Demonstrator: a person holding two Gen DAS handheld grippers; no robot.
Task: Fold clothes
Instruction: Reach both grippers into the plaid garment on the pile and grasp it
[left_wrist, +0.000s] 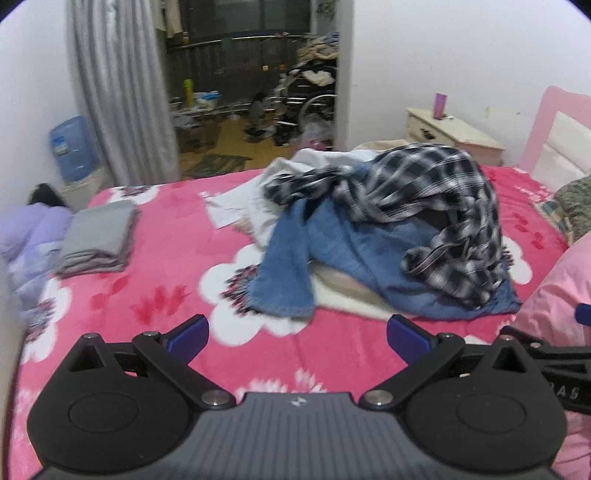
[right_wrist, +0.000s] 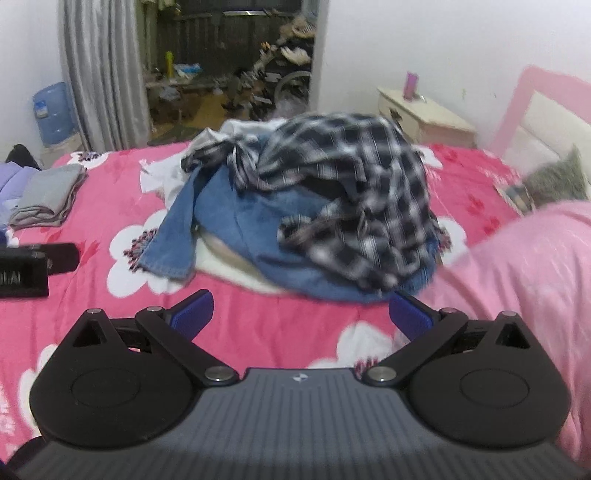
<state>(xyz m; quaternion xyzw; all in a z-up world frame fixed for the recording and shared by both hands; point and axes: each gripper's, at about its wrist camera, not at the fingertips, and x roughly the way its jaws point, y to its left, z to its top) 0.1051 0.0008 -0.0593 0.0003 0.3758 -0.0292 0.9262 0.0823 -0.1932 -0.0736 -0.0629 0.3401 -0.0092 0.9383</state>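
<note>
Because both grippers hang over the near edge of the bed (left_wrist: 155, 266) with nothing between their fingers, you appear to be lining up for the next garment rather than working one. Your left gripper (left_wrist: 297, 338) has its jaws spread wide apart and empty, and your right gripper (right_wrist: 301, 312) shows the same: jaws wide, holding nothing. Each points toward the pile, which suggests you are picking a corner or hem to pinch.

That heap of clothes (left_wrist: 388, 229) sits at the middle of the bed, a little to the right, well apart from the folded grey stack (left_wrist: 99, 236) at the far left, which looks like the place for finished pieces. On top you have a black-and-white plaid shirt (right_wrist: 343, 184), crumpled and draped over the right side of the heap. Under it lies a blue denim garment (right_wrist: 255, 236), one sleeve or leg (left_wrist: 284, 273) trailing toward you at the left with its hem flat on the blanket. White fabric (left_wrist: 255, 195) shows at the far left of the pile, and a pale piece peeks out beneath the denim; what either is, you cannot tell. Everything there is bunched, so the plaid shirt probably has to come off first.
</note>
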